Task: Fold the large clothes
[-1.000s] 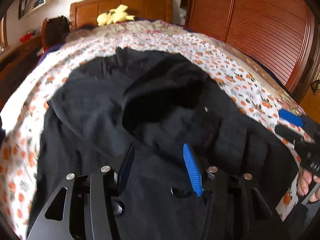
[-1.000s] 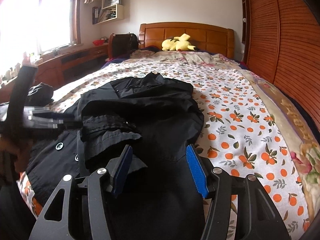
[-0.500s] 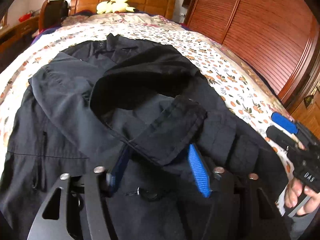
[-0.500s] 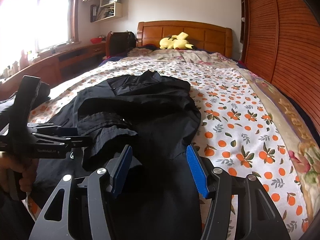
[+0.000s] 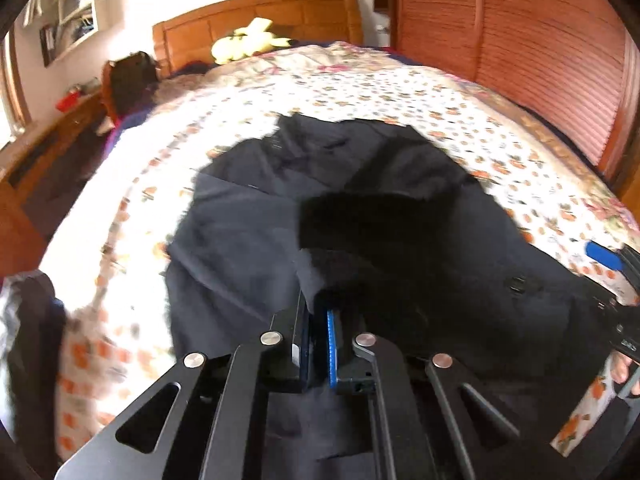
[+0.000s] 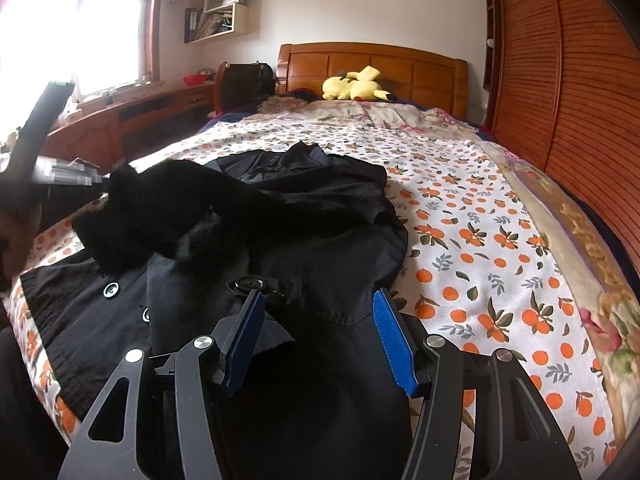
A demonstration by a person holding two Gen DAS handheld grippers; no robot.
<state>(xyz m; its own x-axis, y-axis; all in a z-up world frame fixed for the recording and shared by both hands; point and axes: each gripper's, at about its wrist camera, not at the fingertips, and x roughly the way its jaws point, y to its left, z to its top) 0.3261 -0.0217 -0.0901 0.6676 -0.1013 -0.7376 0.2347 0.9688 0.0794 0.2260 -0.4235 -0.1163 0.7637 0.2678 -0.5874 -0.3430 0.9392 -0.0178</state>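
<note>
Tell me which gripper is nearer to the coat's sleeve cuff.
Left. The left gripper is clamped on the sleeve cuff; the right gripper hovers open over the coat's hem, away from it.

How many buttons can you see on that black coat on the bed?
3 in the right wrist view: a large dark button mid-front, a light-ringed button towards the left, and a small half-hidden one below it. Folds of the black coat may hide others.

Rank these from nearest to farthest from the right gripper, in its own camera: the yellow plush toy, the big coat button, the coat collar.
From the right gripper:
1. Coat button, just ahead, slightly left.
2. Coat collar, mid-bed.
3. Yellow plush toy, at the headboard.
</note>
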